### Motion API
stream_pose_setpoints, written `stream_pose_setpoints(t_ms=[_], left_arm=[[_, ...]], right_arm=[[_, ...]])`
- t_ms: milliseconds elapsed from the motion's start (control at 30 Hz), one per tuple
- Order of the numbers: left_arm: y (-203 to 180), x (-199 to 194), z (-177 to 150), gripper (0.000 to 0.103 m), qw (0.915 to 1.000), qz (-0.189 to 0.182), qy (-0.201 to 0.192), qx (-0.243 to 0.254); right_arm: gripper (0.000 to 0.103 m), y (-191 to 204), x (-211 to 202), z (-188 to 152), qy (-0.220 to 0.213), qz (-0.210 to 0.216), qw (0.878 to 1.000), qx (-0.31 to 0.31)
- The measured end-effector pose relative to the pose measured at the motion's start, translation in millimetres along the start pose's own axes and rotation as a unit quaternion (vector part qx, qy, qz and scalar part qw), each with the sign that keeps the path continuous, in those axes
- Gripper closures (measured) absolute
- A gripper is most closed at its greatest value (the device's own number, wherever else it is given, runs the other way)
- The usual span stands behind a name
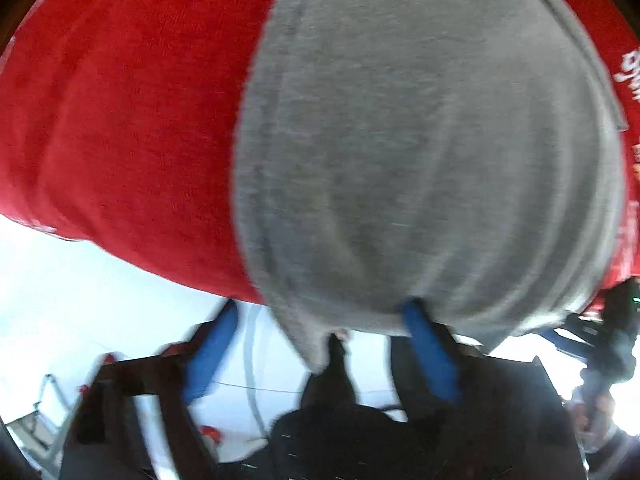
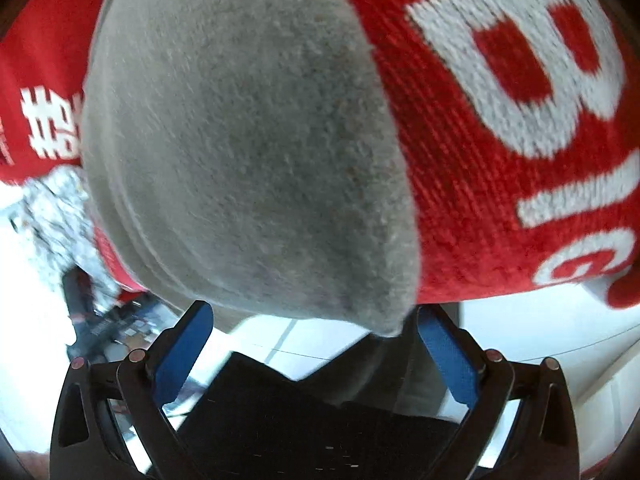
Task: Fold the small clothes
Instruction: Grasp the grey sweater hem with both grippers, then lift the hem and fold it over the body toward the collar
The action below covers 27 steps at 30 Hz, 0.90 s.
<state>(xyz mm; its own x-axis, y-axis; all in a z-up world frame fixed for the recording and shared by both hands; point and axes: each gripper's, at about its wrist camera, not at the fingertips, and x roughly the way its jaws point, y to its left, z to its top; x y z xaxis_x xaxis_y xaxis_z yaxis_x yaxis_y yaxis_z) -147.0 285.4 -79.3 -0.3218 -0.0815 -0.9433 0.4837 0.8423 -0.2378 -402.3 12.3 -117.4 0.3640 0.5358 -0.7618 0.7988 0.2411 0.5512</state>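
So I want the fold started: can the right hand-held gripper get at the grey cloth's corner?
Probably yes. The grey cloth has its corner just ahead of the right hand-held gripper, whose jaws stand open with nothing between.

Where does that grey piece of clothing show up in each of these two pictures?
Left wrist view: the grey garment fills the centre and right, its lower edge hanging down by the blue pads.
Right wrist view: the grey garment fills the centre and left, its lower corner hanging near the right blue pad.
Shared landmark: the red cloth with white lettering lies under it in both.
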Motion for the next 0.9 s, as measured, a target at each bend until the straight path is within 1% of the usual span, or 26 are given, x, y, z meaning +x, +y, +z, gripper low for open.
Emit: stream_pose_setpoints(t_ms=[33,67,100,133,167,200,233,267,333,400,467,500,533,567,600,633,700,733,767,833,867,900], left_arm=[[-2,-1,-2,0.056,0.9999,-0.016,0.001,0.005],[-6,-3,-3,0.064,0.9999,-0.011,0.001,0.012],[-8,-5,-4,0.072,0.9997,-0.012,0.001,0.020],[-6,-8,-5,0.089,0.9995,-0.020,0.004,0.023],[-4,-12,-2,0.090,0.9992,-0.033,0.006,0.020],[1,-22,-3,0.090,0.9979,-0.063,0.005,0.013],[4,-29,-4,0.090,0.9970,-0.077,0.001,0.012],[5,-44,-4,0.090,0.9953,-0.095,-0.009,0.016],[3,-70,-3,0.090,0.9928,-0.112,-0.030,0.029],[0,-95,3,0.090,0.9897,-0.125,-0.057,0.038],[-3,-120,27,0.090,0.9859,-0.138,-0.087,0.038],[-3,-126,35,0.090,0.9836,-0.145,-0.101,0.035],[-3,-134,58,0.090,0.9816,-0.150,-0.113,0.032],[-7,-142,73,0.090,0.9801,-0.150,-0.126,0.032],[-16,-149,84,0.090,0.9793,-0.146,-0.136,0.032],[-26,-149,102,0.090,0.9793,-0.141,-0.141,0.033],[-40,-151,131,0.090,0.9805,-0.111,-0.158,0.039],[-43,-147,131,0.090,0.9806,-0.100,-0.163,0.043],[-46,-151,133,0.090,0.9801,-0.075,-0.176,0.052],[-56,-149,130,0.088,0.9801,-0.038,-0.182,0.069],[-59,-151,131,0.071,0.9811,-0.022,-0.177,0.075],[-62,-145,125,0.055,0.9815,-0.010,-0.174,0.079]], right_arm=[[0.040,-2,0,-2,0.002,-0.013,1.000,0.015],[0.048,-4,-2,-4,0.002,-0.004,1.000,0.018],[0.071,-4,-3,-7,0.005,0.001,1.000,0.020],[0.089,-2,-6,-10,0.006,0.006,1.000,0.018],[0.090,1,-12,-14,0.003,0.016,1.000,0.011],[0.098,6,-19,-17,0.001,0.030,1.000,0.005],[0.098,11,-25,-19,-0.002,0.045,0.999,0.000],[0.098,16,-29,-22,-0.006,0.063,0.998,-0.005],[0.098,34,-49,-17,-0.023,0.102,0.994,-0.017],[0.098,50,-63,-8,-0.043,0.124,0.991,-0.026],[0.098,72,-76,13,-0.067,0.143,0.987,-0.037],[0.098,80,-77,17,-0.074,0.147,0.986,-0.041],[0.098,92,-80,32,-0.083,0.151,0.984,-0.050],[0.098,98,-84,38,-0.086,0.151,0.983,-0.056],[0.098,109,-86,55,-0.093,0.147,0.982,-0.067],[0.098,116,-85,66,-0.097,0.142,0.982,-0.074],[0.098,129,-88,81,-0.102,0.131,0.983,-0.079],[0.098,133,-87,92,-0.105,0.123,0.984,-0.078],[0.098,131,-90,100,-0.105,0.114,0.985,-0.076],[0.098,132,-87,116,-0.102,0.095,0.988,-0.069],[0.098,133,-85,119,-0.100,0.088,0.989,-0.067],[0.098,123,-89,124,-0.096,0.080,0.990,-0.062]])
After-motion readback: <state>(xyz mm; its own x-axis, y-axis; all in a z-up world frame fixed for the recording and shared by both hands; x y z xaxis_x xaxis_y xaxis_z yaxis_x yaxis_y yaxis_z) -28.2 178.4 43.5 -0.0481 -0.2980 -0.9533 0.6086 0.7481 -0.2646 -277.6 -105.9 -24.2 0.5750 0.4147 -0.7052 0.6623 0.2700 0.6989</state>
